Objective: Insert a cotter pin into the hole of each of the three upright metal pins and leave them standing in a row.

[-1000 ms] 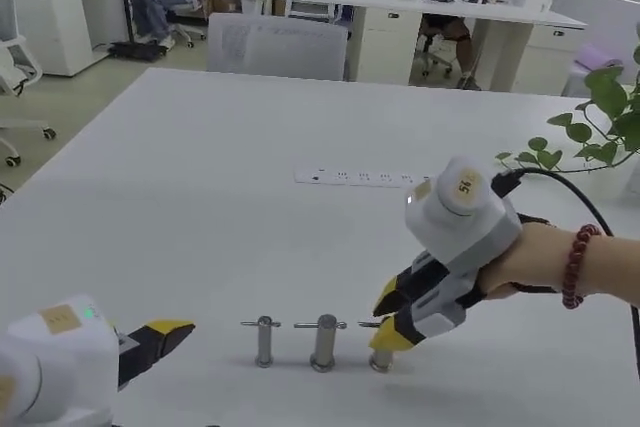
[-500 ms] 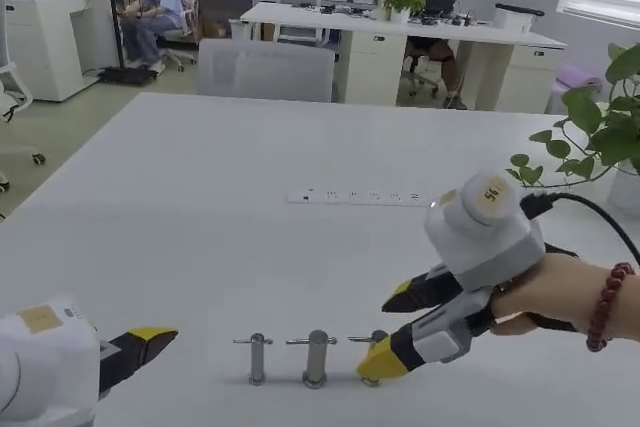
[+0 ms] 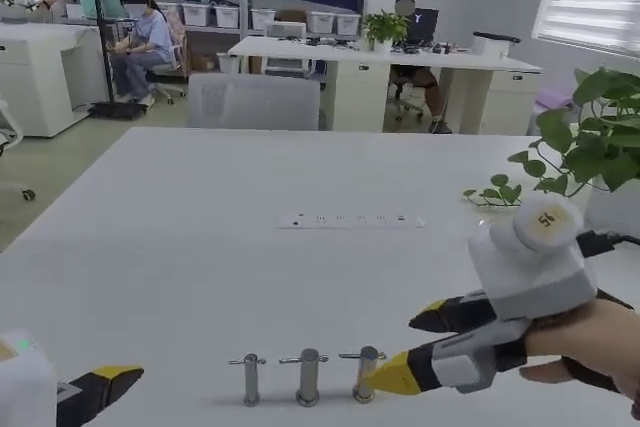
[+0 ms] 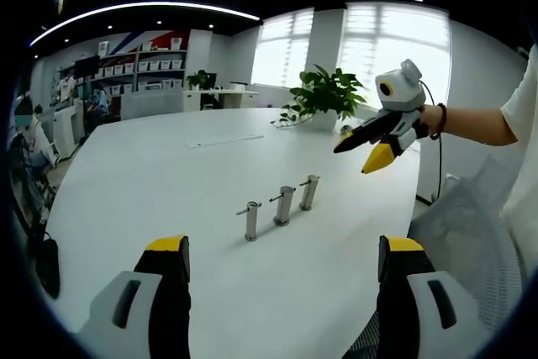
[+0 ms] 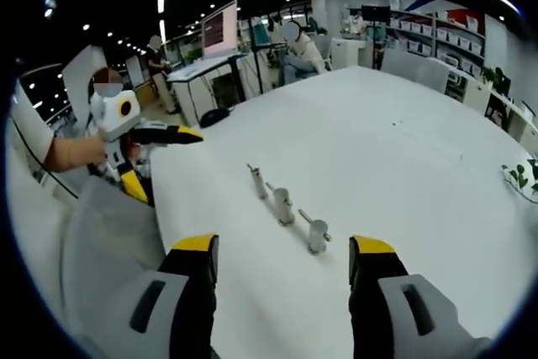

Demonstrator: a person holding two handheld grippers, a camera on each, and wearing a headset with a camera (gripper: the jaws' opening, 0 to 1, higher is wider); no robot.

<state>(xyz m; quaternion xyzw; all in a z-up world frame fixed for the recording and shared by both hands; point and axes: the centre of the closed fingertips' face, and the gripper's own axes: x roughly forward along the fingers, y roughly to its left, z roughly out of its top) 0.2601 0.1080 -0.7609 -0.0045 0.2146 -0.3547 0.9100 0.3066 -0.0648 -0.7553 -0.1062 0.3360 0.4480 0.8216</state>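
— So, which step are you on right now?

— Last one, by my reckoning. All three metal pins (image 3: 308,379) stand in a row on the white table (image 3: 200,247). Each has a cotter pin (image 3: 292,358) poking sideways through the hole near its top, so the inserting looks done to me.

— And your grippers?

— My right gripper (image 3: 390,352) has its jaws wide apart with nothing between them, hovering just beside the pin at my right end of the row. In the left gripper view it hangs above the table, clear of that pin and not touching it. My left gripper (image 4: 283,248) is wide open too and empty, low at my near left and well apart from the row.

— What does the next move call for?

— Care, I'd say: draw both grippers away without brushing anything. Those pins are slim grey metal cylinders, smooth and slightly shiny, on what look like small flared feet. The tabletop is smooth and matte, so I'd expect a nudge to tip or slide them.

— All the same size?

— No. The one at my left end looks thinnest, and the middle one looks thicker and a touch taller. The cotter pins are thin, straight, wire-like rods, each sticking out to my left of its post.

— Any risk?

— The yellow jaw tip nearest the end pin. I'd lift first, then back off.
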